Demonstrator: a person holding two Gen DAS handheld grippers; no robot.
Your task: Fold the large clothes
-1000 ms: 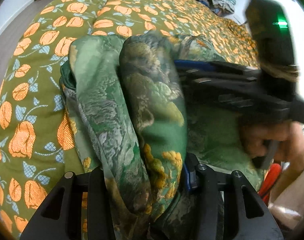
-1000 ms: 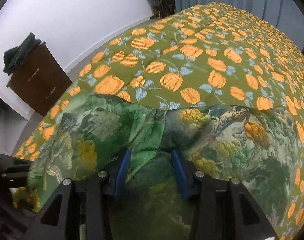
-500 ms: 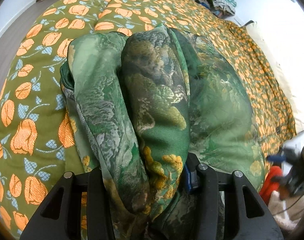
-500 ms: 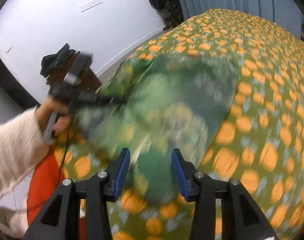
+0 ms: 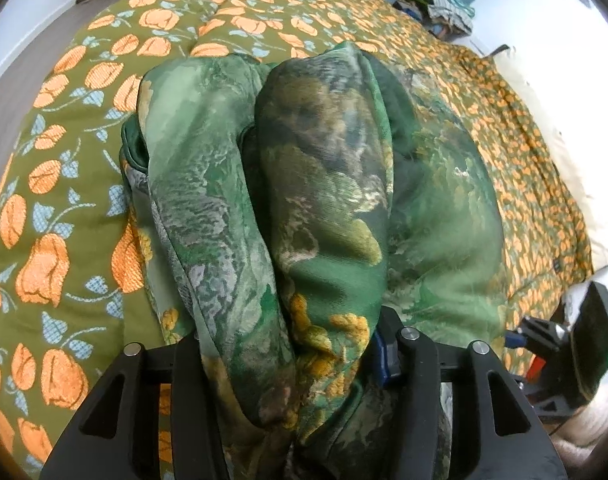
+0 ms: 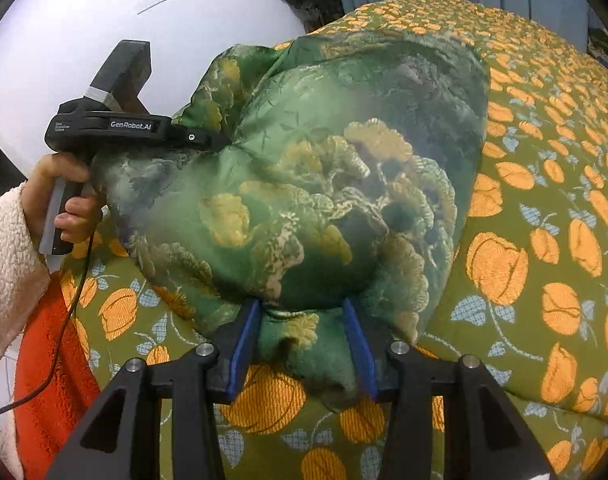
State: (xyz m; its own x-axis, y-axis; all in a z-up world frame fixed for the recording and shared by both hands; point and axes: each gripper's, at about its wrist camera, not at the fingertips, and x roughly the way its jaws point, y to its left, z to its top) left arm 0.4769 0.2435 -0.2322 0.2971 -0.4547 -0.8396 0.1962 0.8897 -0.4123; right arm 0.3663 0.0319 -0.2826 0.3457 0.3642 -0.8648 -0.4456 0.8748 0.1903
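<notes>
My left gripper (image 5: pixel 291 364) clamped on thick bunched fold of green printed garment (image 5: pixel 328 200); cloth fills frame centre, draping away over orange-tulip bedspread (image 5: pixel 63 152). My right gripper (image 6: pixel 299 344) at lower centre of right view: blue pads spread apart, garment edge lying between them, not pinched. Left gripper body at upper left there, fingers buried in cloth. Pillow (image 5: pixel 544 120) at right edge.
</notes>
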